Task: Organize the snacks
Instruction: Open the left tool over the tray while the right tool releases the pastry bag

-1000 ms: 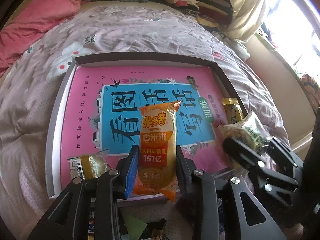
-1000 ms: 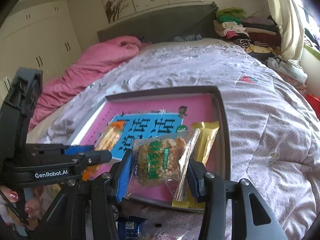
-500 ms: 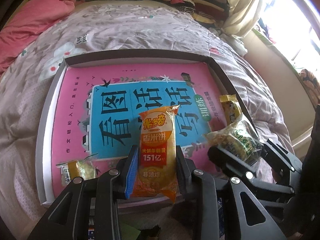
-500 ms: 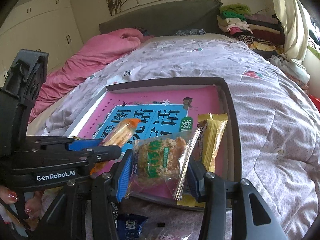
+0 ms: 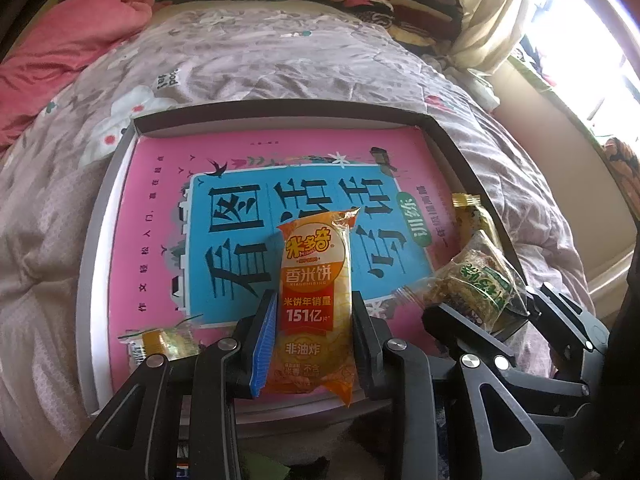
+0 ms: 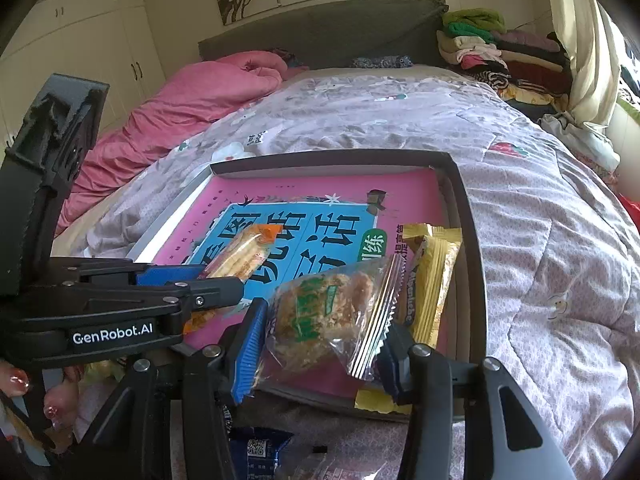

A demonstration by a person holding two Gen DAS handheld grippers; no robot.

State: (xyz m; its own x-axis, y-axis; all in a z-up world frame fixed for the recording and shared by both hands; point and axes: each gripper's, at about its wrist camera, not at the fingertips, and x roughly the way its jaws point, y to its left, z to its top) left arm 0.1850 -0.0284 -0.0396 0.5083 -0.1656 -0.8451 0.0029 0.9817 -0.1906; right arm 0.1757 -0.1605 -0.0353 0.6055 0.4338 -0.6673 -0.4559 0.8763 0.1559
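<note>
My left gripper (image 5: pixel 314 336) is shut on an orange rice cracker packet (image 5: pixel 314 296), held above the near edge of a grey tray (image 5: pixel 100 216) lined with a pink and blue book cover. The packet also shows in the right wrist view (image 6: pixel 240 258). My right gripper (image 6: pixel 320 344) is shut on a clear packet with a green label and a brown cake (image 6: pixel 332 316), just right of the left gripper; it also shows in the left wrist view (image 5: pixel 476 280). A yellow bar (image 6: pixel 432 276) lies in the tray's right side. A small yellow packet (image 5: pixel 164 342) lies at the tray's near left.
The tray sits on a bed with a grey patterned quilt (image 6: pixel 540 240). A pink duvet (image 6: pixel 192 100) lies at the far left, folded clothes (image 6: pixel 492 48) at the far right. A blue packet (image 6: pixel 260 448) and other wrappers lie below the grippers.
Both grippers, with their packets, have moved forward and up over the tray's near edge; more of the tray and far bed shows. Both grips are unchanged.
</note>
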